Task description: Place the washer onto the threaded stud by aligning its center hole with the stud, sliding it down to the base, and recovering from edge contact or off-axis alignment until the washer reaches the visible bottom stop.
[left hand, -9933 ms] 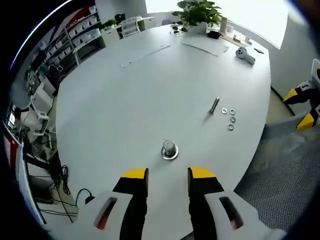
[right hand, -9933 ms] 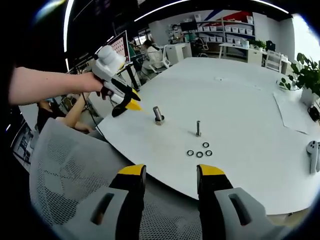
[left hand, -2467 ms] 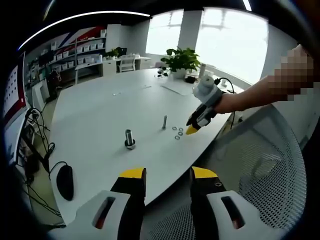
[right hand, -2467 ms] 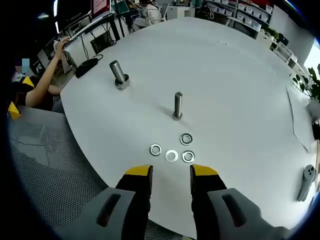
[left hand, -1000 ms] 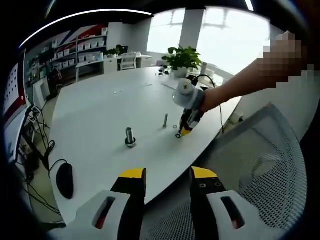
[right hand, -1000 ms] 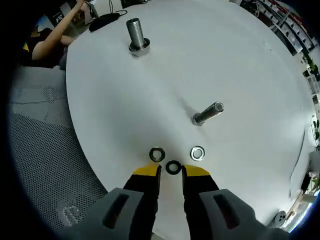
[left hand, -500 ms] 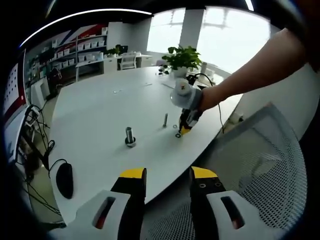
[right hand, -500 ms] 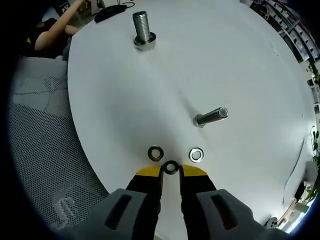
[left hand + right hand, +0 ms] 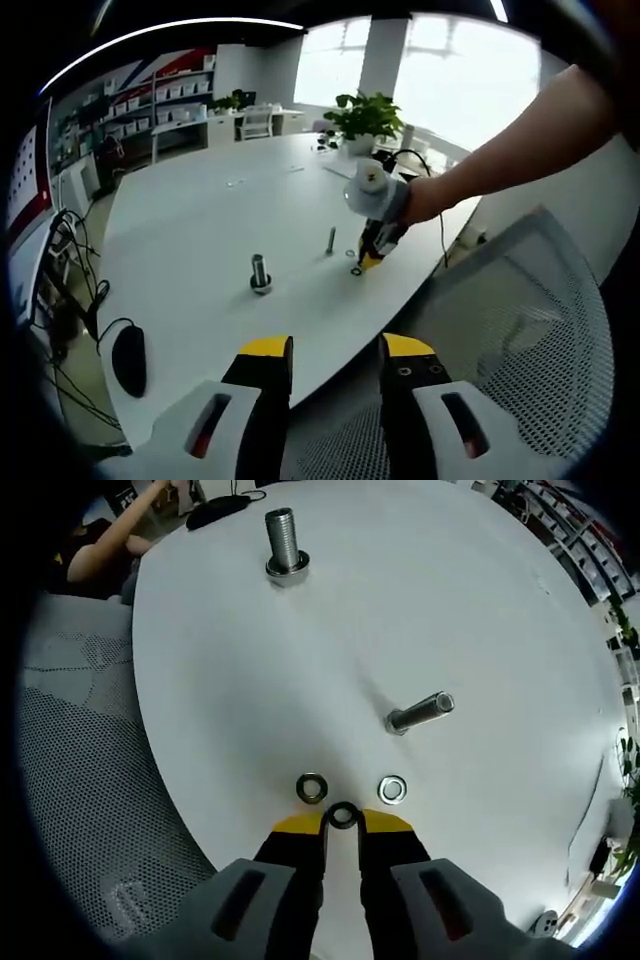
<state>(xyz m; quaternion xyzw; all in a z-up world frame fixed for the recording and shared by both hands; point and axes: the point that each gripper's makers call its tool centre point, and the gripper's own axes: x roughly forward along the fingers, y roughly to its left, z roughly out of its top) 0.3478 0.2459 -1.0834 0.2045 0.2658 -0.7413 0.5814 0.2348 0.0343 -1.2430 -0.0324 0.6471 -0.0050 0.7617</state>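
Observation:
Three washers lie near the white table's (image 9: 480, 610) edge. My right gripper (image 9: 343, 824) points down at them, and its yellow tips are shut on the middle washer (image 9: 343, 815), which still lies on the table. The other two washers (image 9: 311, 787) (image 9: 392, 789) sit just beyond, one each side. A thin threaded stud (image 9: 420, 713) stands further in, and a thick bolt (image 9: 283, 545) with a collar stands far off. My left gripper (image 9: 325, 350) hangs open off the table edge. From there I see the right gripper (image 9: 370, 258) beside the stud (image 9: 331, 240) and the thick bolt (image 9: 260, 275).
A mesh chair (image 9: 520, 350) stands under my left gripper, and its back (image 9: 90, 780) shows below the table edge. A black mouse (image 9: 130, 360) lies at the near left. A potted plant (image 9: 365, 118) stands at the table's far side. A person's arm (image 9: 100, 545) rests by the far edge.
Over the last second my right gripper's jaws have narrowed from either side of the middle washer onto it. The washers, stud and left gripper have stayed put.

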